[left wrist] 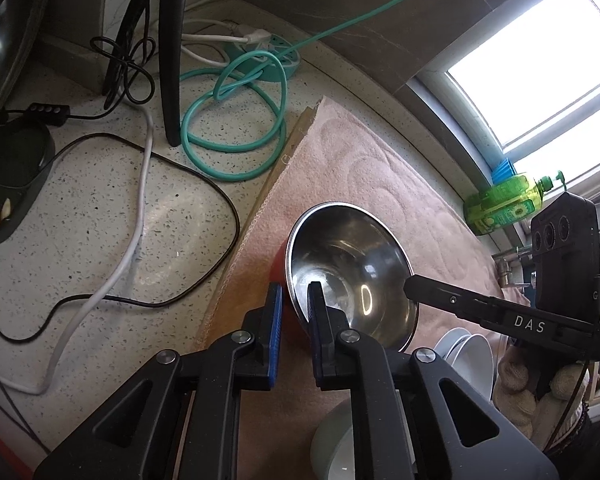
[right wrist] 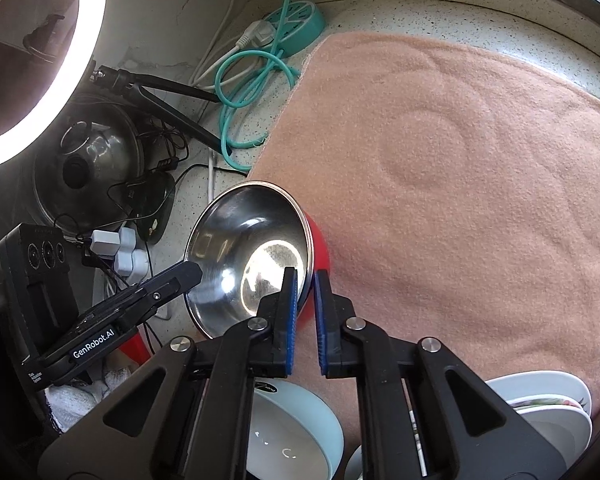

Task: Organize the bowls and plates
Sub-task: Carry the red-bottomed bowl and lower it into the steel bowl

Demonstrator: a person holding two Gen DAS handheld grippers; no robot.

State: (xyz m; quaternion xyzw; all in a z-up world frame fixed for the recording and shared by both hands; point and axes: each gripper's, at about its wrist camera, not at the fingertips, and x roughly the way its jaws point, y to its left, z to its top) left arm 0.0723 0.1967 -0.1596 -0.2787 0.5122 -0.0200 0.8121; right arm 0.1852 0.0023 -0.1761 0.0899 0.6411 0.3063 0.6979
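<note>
A pink towel (right wrist: 460, 184) covered part of a speckled kitchen counter (left wrist: 100, 216) under a window. On the towel's left edge sat a steel bowl (left wrist: 350, 268) with a red outer wall, its mouth tipped up toward the cameras. The left gripper (left wrist: 296, 300) and right gripper (right wrist: 306, 284) each pinched opposite sides of its rim.

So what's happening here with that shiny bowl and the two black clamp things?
A person is holding a two-finger gripper in each hand, and both grip one steel bowl with a red outside. The left gripper and right gripper each pinch opposite sides of its rim, one finger inside, one outside. The bowl is over a pink towel, with white bowls and plates nearby.
</note>
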